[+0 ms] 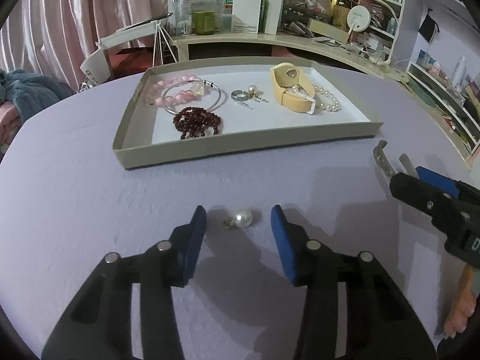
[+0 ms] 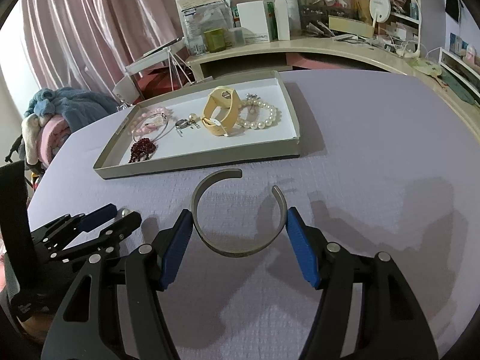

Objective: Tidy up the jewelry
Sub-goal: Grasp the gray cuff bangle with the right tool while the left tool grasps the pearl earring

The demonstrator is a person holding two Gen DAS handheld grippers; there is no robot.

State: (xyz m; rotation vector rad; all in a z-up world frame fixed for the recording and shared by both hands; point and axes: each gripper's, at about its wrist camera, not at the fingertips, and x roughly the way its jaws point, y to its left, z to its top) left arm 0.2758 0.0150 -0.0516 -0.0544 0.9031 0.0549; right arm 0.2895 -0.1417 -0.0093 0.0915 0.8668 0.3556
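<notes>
Left hand-held gripper (image 1: 238, 225) sits low over the table (image 1: 90, 198) for me, its pads spread either side of a pearl earring (image 1: 241, 218) without touching it. On my right hand-held gripper (image 2: 238, 225) the pads sit against both sides of an open metal cuff (image 2: 237, 210), so I judge it pinched, though I can't say how firmly. Beyond both lies the tray (image 1: 240, 148), already holding pink beads (image 1: 168, 88), a wire hoop (image 1: 195, 97), dark red beads (image 1: 198, 121), a ring (image 1: 239, 94), a second earring (image 1: 253, 90), a tan watch (image 1: 292, 88) and a pearl bracelet (image 1: 328, 99). By my reckoning most of it is sorted; only the earring and cuff remain outside.
</notes>
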